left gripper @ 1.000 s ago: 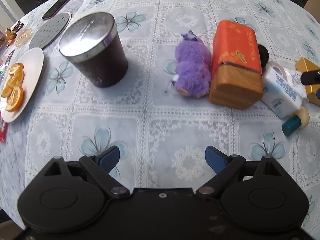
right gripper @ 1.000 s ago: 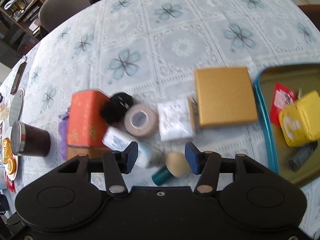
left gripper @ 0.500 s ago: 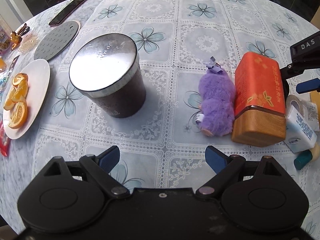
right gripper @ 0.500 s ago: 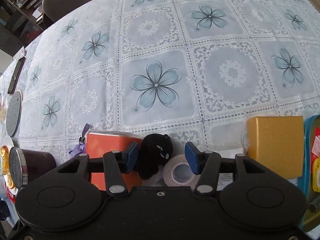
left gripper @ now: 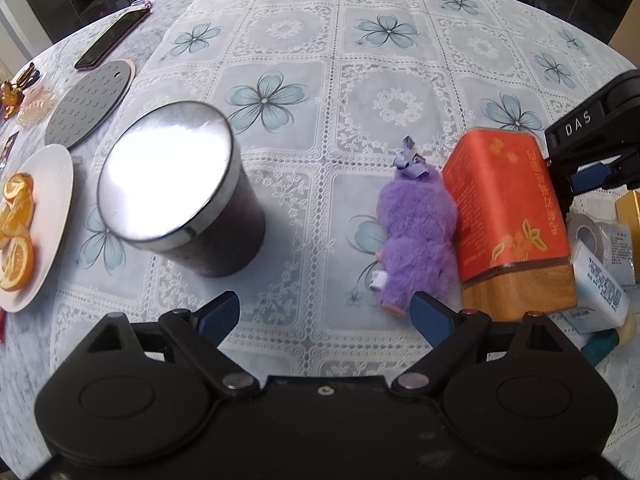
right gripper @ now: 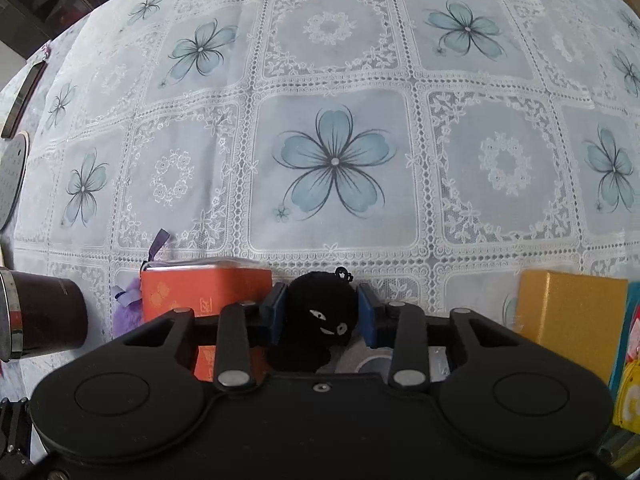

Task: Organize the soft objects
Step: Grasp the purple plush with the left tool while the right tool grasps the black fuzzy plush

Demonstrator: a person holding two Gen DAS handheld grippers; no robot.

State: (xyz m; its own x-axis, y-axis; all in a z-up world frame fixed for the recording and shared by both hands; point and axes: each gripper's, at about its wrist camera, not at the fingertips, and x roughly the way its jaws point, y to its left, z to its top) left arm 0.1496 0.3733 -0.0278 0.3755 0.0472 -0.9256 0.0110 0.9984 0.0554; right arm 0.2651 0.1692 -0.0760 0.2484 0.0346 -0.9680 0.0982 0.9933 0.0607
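Two grippers: your right gripper (right gripper: 323, 312) has narrow fingers bracketing the black plush (right gripper: 320, 316); your left gripper (left gripper: 325, 316) spreads wide near the purple plush (left gripper: 416, 236).

Open tabletop (right gripper: 332, 80) beyond the black plush (right gripper: 320, 316). Orange tin (right gripper: 204, 292) tight against its left, tape roll (right gripper: 372, 360) just behind, gold box (right gripper: 568, 316) off right. Purple plush (left gripper: 416, 236) pressed against orange tin; clear lane between it and dark canister (left gripper: 188, 196).
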